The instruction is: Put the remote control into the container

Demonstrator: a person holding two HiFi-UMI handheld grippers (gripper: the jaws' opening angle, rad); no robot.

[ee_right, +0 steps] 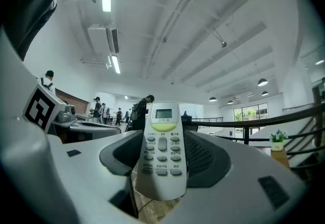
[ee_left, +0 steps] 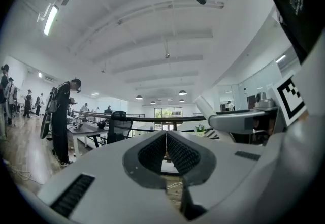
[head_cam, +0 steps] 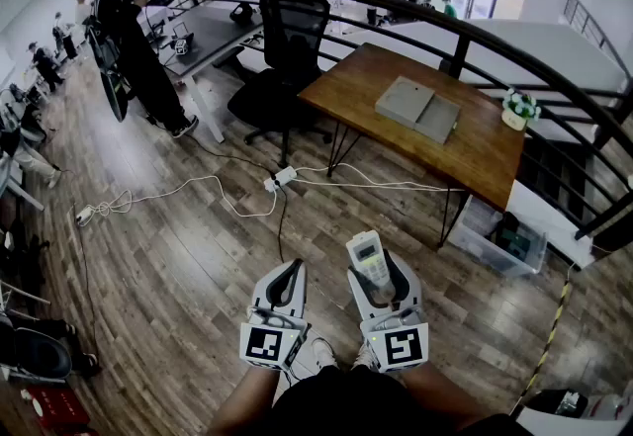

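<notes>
Right claw [ee_right: 162, 141] pinches the remote [ee_right: 162, 131] by one end; left claw [ee_left: 166, 152] pressed together, empty. Carried thus, we risk it tipping out.

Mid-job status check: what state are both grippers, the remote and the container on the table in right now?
Left gripper: jaws together, nothing between them.
Right gripper: jaws wide, clamped on the remote control.
Remote control: gripped around its button section, display end sticking forward.
Container: lying on the wooden table, seemingly opened flat, remote not yet inside.
</notes>
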